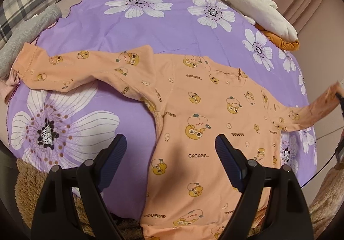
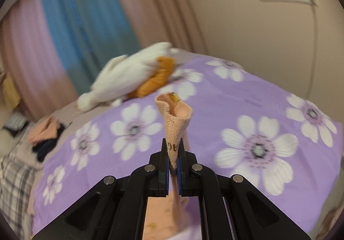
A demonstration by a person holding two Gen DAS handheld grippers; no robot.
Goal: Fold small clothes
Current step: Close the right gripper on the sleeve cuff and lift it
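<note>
My left gripper [image 1: 171,149] is hovering spread over the peach shirt [image 1: 206,115] | shirt is lying flat on the purple floral bedspread [image 1: 120,31] | my right gripper [image 2: 173,149] is pinching its sleeve cuff [image 2: 175,119], lifted off the bed.

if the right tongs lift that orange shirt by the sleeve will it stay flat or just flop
Probably flop: the orange shirt lies thin and creased on the purple sheet. The cuff pinched in the right tongs already curls into a soft cone. It looks light, so the body would likely drag and bunch.
</note>
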